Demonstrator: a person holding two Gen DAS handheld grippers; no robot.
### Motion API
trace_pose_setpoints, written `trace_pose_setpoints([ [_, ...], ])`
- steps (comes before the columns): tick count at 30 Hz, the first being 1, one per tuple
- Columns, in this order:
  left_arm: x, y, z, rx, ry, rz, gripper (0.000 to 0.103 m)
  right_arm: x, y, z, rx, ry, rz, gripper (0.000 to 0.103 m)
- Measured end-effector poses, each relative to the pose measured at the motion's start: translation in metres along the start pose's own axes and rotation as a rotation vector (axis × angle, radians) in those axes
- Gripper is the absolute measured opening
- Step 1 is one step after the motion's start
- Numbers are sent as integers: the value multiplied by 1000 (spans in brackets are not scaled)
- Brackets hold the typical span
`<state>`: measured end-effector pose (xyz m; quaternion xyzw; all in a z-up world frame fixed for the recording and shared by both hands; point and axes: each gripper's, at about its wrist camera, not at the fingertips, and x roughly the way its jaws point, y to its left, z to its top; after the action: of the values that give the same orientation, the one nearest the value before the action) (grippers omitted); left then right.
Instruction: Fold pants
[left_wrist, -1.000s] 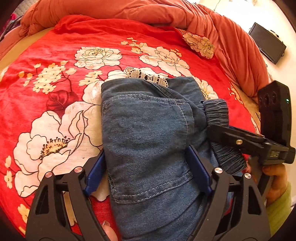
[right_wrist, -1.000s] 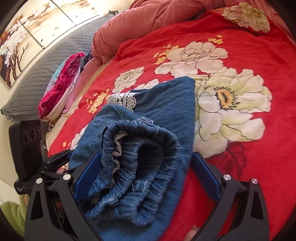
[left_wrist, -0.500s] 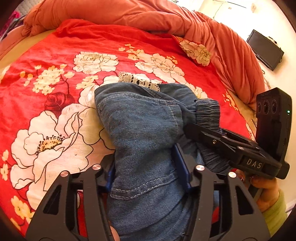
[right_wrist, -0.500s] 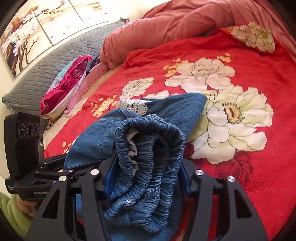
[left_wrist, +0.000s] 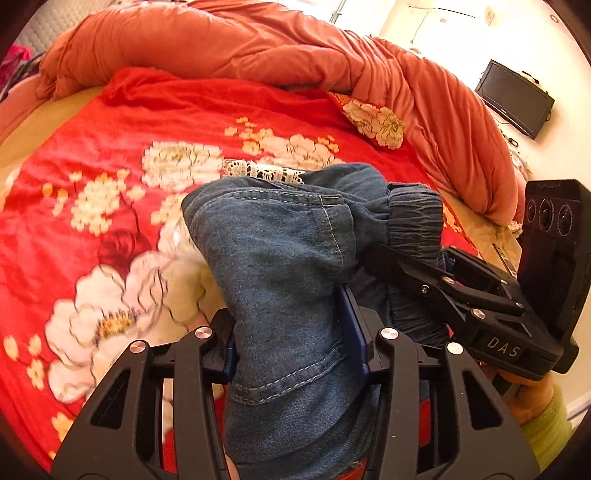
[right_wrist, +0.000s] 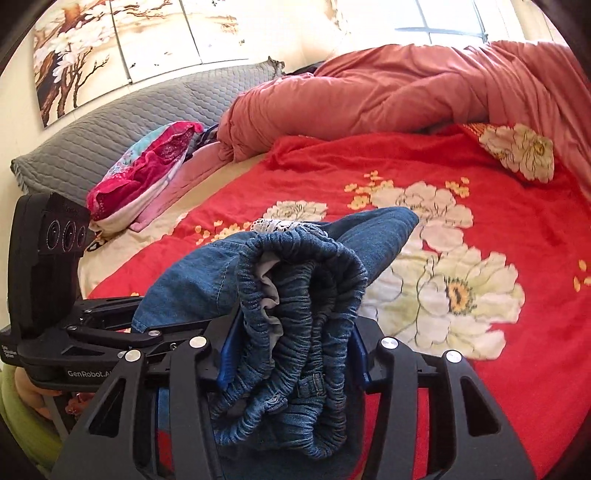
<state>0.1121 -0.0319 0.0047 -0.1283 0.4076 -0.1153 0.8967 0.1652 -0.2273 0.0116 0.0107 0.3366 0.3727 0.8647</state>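
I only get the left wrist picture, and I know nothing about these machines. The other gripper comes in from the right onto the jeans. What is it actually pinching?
Observer: The right gripper is shut on the gathered elastic waistband of the jeans, bunched between its blue pads.
Operator: What lies past the left edge of my picture?
Observer: A grey quilted headboard, with a pink folded bundle in front of it.
Operator: Anything on the wall?
Observer: A painting of blossoming branches.
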Motion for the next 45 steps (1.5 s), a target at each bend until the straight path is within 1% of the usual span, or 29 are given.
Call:
trace_pose_setpoints([
  [6, 6, 4, 25, 18, -22, 17, 37, 12, -3, 26, -29, -23, -26, 46],
  [10, 14, 10, 40, 27, -23, 28, 37, 23, -10, 38, -31, -21, -40, 46],
  [21, 42, 23, 76, 52, -28, 48, 37, 48, -30, 59, -21, -23, -78, 46],
  [27, 59, 29, 79, 46, -11, 50, 37, 63, -41, 60, -15, -4, -94, 46],
  [33, 82, 36, 73, 27, 33, 62, 37, 85, -52, 52, 15, 58, -100, 46],
  [35, 86, 38, 72, 27, 38, 64, 37, 90, -56, 49, 33, 79, -112, 48],
  [40, 89, 38, 69, 27, 45, 63, 37, 95, -65, 44, 89, 121, -131, 56],
  [42, 90, 39, 67, 26, 48, 64, 37, 96, -69, 42, 109, 131, -130, 57],
  [43, 91, 39, 67, 27, 49, 65, 38, 97, -70, 42, 115, 134, -134, 61],
  [45, 92, 39, 66, 28, 51, 67, 38, 98, -72, 41, 127, 142, -142, 62],
])
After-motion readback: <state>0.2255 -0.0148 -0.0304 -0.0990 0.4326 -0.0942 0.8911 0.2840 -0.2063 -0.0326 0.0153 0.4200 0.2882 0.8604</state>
